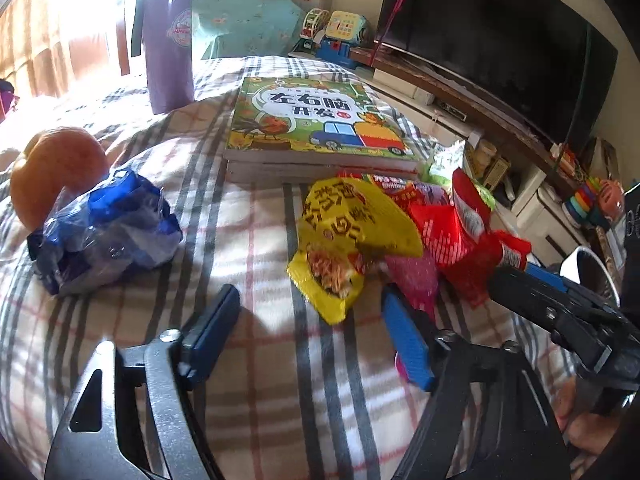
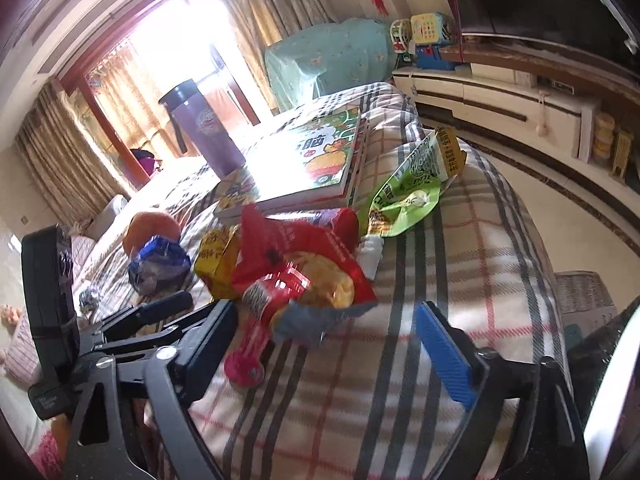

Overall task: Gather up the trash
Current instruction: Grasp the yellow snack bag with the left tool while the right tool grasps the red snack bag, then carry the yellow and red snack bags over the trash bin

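We see a crumpled yellow snack wrapper (image 1: 352, 236) and a crumpled red snack bag (image 2: 304, 268) heaped together on a plaid blanket (image 1: 264, 400), in front of stacked picture books (image 1: 316, 128). A crumpled blue wrapper (image 1: 108, 232) lies well to the left, touching an orange fruit (image 1: 56, 168); a green packet (image 2: 416, 176) lies beside the books. A purple flask (image 1: 168, 40) stands behind. A pink item beneath the pile is too hidden to identify. The left gripper (image 1: 308, 340) and right gripper (image 2: 332, 340) are both spread, holding nothing.
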A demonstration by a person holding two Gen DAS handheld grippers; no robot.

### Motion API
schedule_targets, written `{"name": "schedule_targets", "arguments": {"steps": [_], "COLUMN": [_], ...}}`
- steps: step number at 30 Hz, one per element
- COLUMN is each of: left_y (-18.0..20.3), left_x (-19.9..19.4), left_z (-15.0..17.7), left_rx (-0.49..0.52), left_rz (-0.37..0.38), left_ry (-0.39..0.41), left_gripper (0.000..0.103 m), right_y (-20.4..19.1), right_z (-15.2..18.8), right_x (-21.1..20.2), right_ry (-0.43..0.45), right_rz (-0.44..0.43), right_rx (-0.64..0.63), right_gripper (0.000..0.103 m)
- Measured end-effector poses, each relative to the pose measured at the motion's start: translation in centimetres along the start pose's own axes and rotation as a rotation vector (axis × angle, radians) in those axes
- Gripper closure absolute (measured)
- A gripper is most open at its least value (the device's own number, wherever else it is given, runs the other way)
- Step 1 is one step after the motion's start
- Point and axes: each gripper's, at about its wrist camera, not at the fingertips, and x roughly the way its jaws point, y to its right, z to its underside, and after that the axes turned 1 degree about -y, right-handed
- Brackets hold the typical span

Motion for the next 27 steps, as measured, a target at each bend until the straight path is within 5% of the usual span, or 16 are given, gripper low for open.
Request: {"name": "schedule_targets", "arguments": {"steps": [5, 9, 13, 27], "left_y": [0.3, 0.5, 0.2, 1.2], "left_x": [0.7, 0.2, -0.7, -6.6], "left_z": [-0.1, 0.1, 0.7, 7.3], "left_rx": [0.012, 0.022, 0.003, -0.093], "left_rz": [0.033, 0.058, 0.069, 0.142], "left_ry": [-0.02, 0.006, 0.027, 0.034], "left_gripper": [0.072, 0.074, 0.08, 0.088], "right_y": [0.1, -0.2, -0.6, -1.5], "right_z": [0.0, 0.4, 1.3, 6.0], "right_x": [0.9, 0.6, -0.2, -5.7], "right_ry": [-0.016, -0.015, -0.007, 0.07], "right_rz": [0.002, 0.003, 0.005, 0.008], "right_rx": [0.014, -0.005, -0.024, -0.057], "right_gripper": [0.052, 0.09, 0.1, 0.103]}}
